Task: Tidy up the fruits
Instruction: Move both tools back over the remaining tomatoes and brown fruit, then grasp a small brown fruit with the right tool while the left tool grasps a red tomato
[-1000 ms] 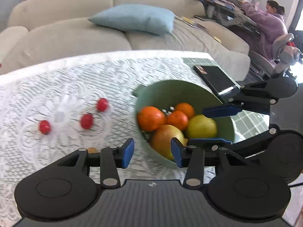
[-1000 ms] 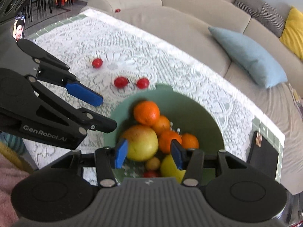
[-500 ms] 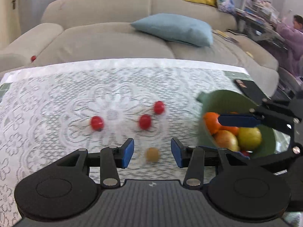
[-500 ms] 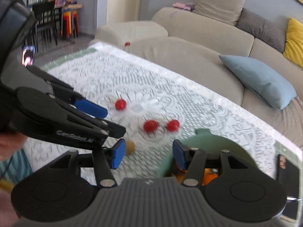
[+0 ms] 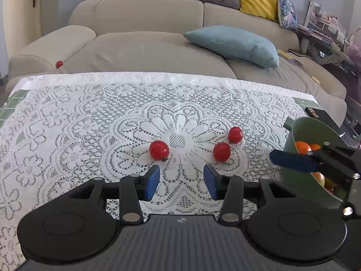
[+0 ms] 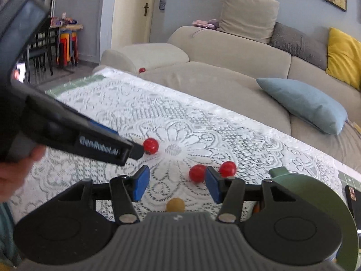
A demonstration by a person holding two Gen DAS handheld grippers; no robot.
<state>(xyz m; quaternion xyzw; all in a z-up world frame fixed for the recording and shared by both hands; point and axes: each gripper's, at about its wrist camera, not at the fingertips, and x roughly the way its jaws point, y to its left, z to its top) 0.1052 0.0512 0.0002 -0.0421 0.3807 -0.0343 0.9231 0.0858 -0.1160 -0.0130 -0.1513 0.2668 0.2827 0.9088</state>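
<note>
While my left gripper (image 5: pixel 181 181) hangs half-spread and empty, three red tomatoes (image 5: pixel 159 150) lie just ahead on lace.
My right gripper (image 6: pixel 174 184) is closing on nothing; green bowl (image 5: pixel 313 135) sits right.

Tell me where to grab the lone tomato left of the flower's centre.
Grip the lone cherry tomato across its middle, pads on its left and right sides, coming down from the near edge. It sits apart from the other two tomatoes, so both sides are free; the left claw is nearest.
</note>
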